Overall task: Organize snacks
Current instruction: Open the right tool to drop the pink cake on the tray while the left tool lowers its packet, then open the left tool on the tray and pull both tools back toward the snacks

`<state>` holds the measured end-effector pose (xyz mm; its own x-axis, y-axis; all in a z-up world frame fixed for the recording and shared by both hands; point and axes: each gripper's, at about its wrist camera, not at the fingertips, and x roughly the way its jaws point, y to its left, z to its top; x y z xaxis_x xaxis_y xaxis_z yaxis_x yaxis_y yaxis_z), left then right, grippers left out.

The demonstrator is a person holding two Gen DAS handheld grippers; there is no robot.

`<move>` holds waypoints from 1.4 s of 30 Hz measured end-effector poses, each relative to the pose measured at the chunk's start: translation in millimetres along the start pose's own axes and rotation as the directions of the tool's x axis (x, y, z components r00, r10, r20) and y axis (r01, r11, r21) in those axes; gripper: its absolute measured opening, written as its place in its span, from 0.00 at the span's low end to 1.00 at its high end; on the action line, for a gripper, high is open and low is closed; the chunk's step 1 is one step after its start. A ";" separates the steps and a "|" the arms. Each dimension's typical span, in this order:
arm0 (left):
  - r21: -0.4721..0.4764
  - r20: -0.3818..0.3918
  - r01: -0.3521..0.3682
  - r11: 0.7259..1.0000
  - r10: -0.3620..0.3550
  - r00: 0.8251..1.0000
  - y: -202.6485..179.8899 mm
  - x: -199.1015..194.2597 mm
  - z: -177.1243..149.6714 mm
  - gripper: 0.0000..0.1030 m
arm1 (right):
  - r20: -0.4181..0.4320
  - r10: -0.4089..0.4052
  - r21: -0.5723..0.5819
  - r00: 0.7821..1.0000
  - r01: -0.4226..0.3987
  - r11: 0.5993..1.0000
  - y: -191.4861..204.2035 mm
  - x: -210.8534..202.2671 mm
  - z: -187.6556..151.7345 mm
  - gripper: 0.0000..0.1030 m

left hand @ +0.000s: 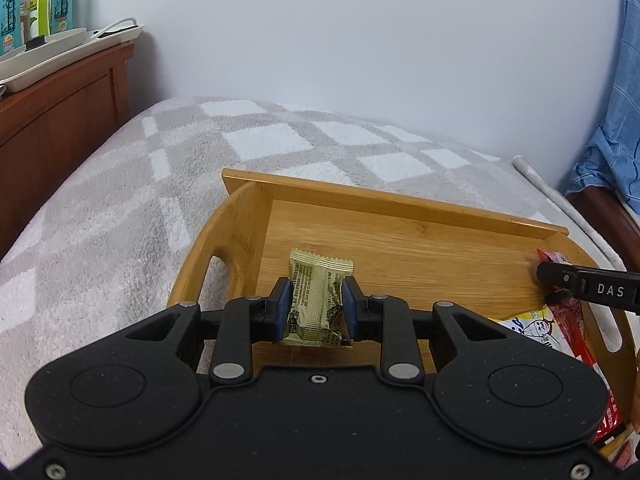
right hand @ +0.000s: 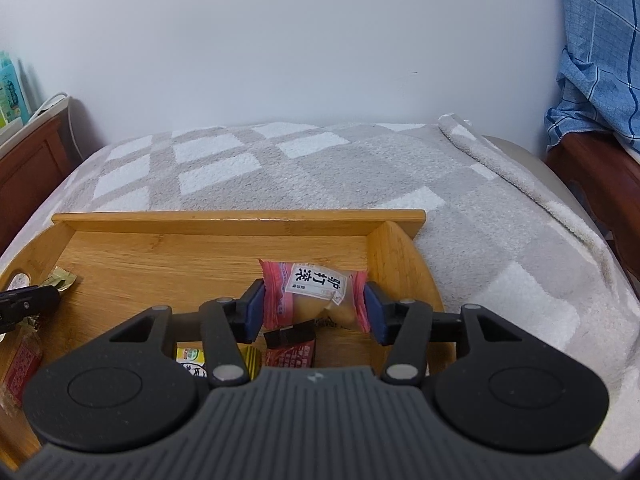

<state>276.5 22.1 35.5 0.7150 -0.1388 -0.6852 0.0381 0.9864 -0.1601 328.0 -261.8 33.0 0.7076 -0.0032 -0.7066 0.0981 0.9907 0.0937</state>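
Left wrist view: gold packet [left hand: 318, 298] sits clamped in the left gripper [left hand: 316, 306], low over the tray [left hand: 400, 236], its long axis pointing away toward the far wall. Right gripper [right hand: 314, 306] brackets the pink packet [right hand: 316, 294], lying crosswise, the right pad apparently just clear. Placing seems underway; next, release both.
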 end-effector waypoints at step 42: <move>0.113 0.083 0.066 0.991 -0.075 0.994 -7.6 -131.5 -70.6 0.91 | 0.242 0.055 -0.061 0.969 -0.041 0.997 -16.9 -145.9 -89.8 1.00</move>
<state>132.9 26.7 76.6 0.7653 -0.2049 -0.6102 0.1634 0.9788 -0.1236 160.2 -265.9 71.6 0.8604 0.0183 -0.5093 0.0260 0.9965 0.0798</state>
